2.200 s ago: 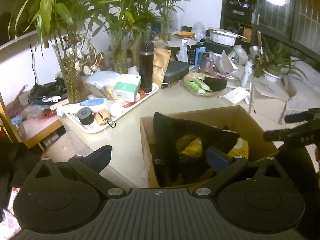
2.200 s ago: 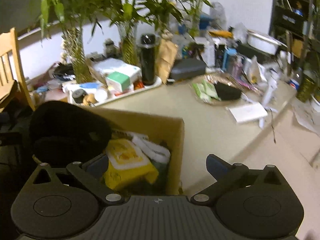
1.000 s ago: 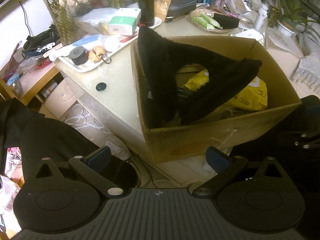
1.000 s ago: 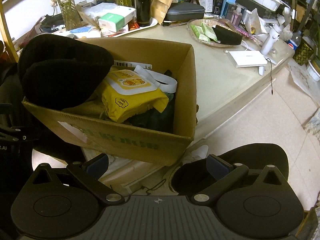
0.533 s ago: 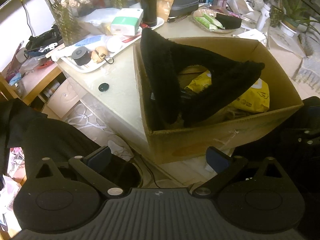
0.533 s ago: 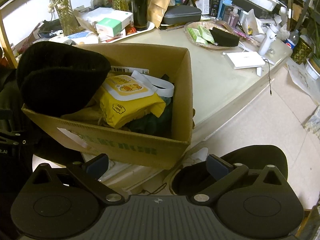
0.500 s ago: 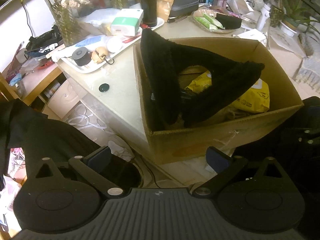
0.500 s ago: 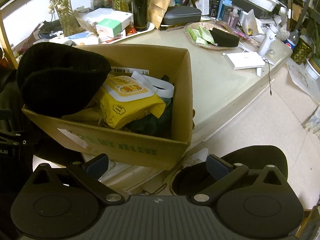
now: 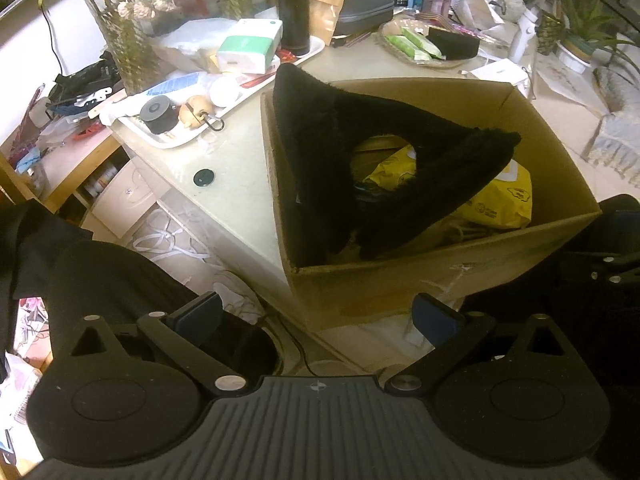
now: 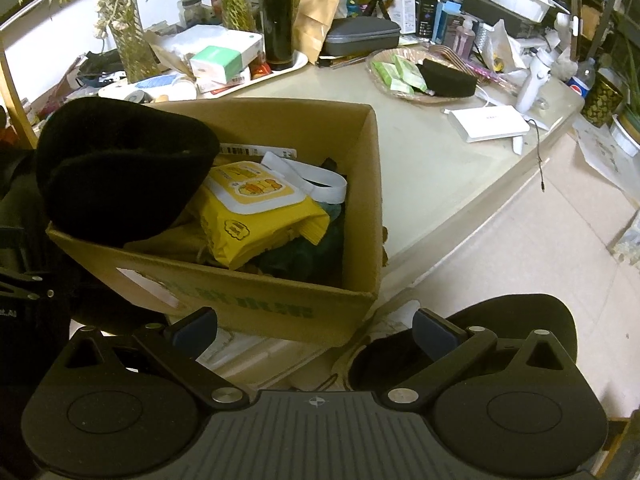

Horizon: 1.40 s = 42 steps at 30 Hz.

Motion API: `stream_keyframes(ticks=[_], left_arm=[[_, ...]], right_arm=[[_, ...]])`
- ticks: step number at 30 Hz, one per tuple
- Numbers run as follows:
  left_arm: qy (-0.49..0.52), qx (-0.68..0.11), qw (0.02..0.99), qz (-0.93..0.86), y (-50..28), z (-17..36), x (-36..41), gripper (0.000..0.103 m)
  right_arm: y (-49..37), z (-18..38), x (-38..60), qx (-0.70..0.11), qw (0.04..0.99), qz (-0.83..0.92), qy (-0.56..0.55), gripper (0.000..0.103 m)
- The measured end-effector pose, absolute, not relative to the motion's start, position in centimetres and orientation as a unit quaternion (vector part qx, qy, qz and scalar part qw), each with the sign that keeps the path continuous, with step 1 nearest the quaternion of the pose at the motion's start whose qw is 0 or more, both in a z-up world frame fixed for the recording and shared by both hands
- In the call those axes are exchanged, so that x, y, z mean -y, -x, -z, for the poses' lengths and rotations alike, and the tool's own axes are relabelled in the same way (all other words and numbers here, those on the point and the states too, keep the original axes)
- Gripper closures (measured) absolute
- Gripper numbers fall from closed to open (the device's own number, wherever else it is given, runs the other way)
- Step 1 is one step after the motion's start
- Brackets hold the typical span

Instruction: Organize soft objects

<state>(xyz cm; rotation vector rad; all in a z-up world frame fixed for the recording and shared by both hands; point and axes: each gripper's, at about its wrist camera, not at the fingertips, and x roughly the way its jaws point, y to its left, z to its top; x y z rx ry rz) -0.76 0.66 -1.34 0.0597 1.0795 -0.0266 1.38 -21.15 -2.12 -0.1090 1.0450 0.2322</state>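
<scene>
Both tongs spread, empty: left tongs (image 9: 316, 316), right tongs (image 10: 316, 326). Cardboard box (image 10: 260, 300) holds black fleece (image 9: 320, 152), yellow wipes pack (image 10: 256, 216).

Each handheld gripper was matte black — the left gripper (image 9: 316, 318) and the right gripper (image 10: 314, 328) shared one build: a ribbed dark-grey centre plate with a small compass-like mark, two round black housings on either side, and angled link arms pinned by silver screws. The fingertips (image 9: 434, 318) carried dark blue pads.
</scene>
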Motion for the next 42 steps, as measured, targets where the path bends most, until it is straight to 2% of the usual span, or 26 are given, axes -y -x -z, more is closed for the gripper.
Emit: stream_keyframes(ticks=[42], left_arm=[[-0.016,-0.505,0.863,0.026,1.13,1.17,-0.64,0.0]], right_arm=[[-1.79,2.59,21.58,-0.502,0.857,-0.113,0.037,0.0]])
